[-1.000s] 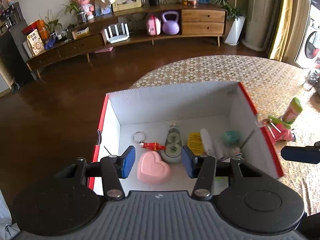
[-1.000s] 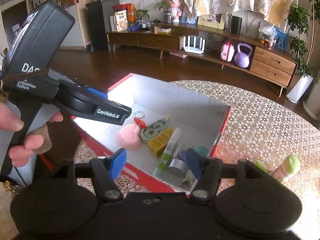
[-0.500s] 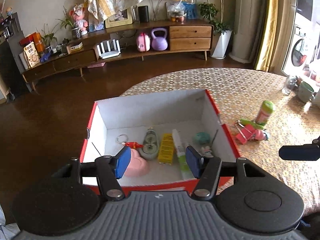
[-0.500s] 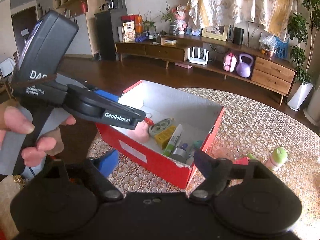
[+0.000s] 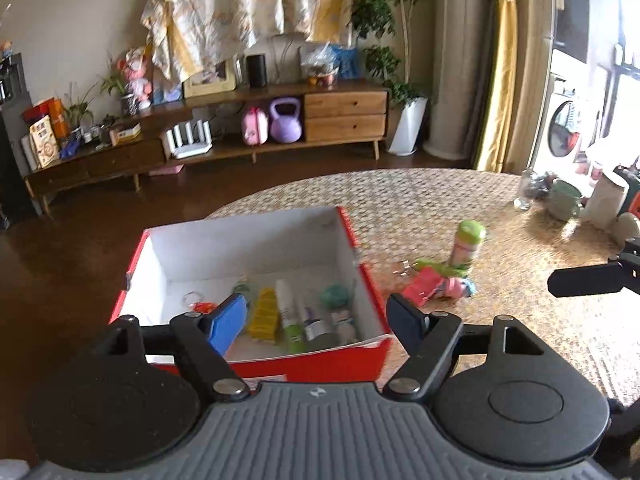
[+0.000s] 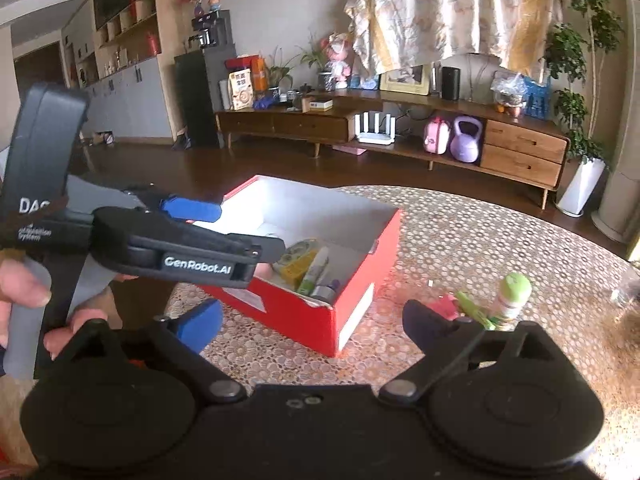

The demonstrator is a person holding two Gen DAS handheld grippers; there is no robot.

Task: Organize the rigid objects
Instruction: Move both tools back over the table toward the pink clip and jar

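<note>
A red box (image 5: 352, 362) (image 6: 320, 320) with a white inside stands on the patterned table (image 5: 460, 208). In it lie a yellow packet (image 5: 266, 316), a white and green tube (image 5: 290, 316), a key ring (image 5: 192, 296) and other small items. My left gripper (image 5: 316, 320) hovers over the box's near wall, its jaws opening with nothing held. My right gripper (image 6: 312, 326) is back from the box's near corner, its jaws also opening, empty. To the box's right lie a green-capped bottle (image 5: 466, 246) (image 6: 514, 296) and pink and green clips (image 5: 434, 284).
Cups and jars (image 5: 560, 200) crowd the table's far right edge. The left gripper's body and the hand on it (image 6: 24, 292) fill the left of the right wrist view. Beyond the table are a dark wood floor and a long sideboard (image 6: 400, 136).
Both grippers pulled back and up from the box and opened wider. The pink heart that sat between the left fingers is now hidden behind the left finger.
</note>
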